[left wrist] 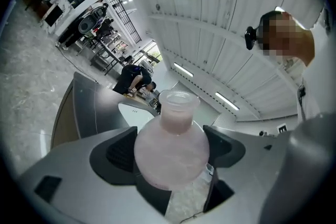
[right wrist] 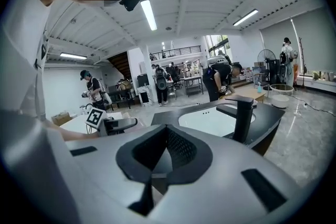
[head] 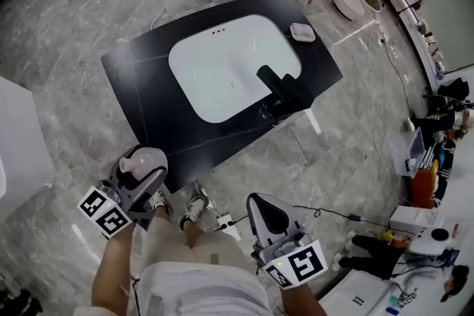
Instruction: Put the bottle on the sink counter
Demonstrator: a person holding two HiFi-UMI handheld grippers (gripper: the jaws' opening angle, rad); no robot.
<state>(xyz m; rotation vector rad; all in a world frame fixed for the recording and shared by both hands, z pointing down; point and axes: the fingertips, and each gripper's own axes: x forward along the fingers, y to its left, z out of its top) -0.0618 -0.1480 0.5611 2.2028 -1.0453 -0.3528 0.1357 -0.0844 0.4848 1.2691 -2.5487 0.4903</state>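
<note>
So the round frosted pink bottle [left wrist: 172, 152] is clamped in the left gripper's [head: 145, 168] jaws, up in the air close to the person, well short of the black sink counter [head: 141, 78]. Right gripper [right wrist: 167, 136] is pinched closed on nothing. I'd say the carry over and set-down are both left to do.

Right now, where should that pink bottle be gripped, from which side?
Grip the pink bottle by its round belly from the base end, a pad on each flank, as the left tool does: that's widest, and the neck points away.
</note>
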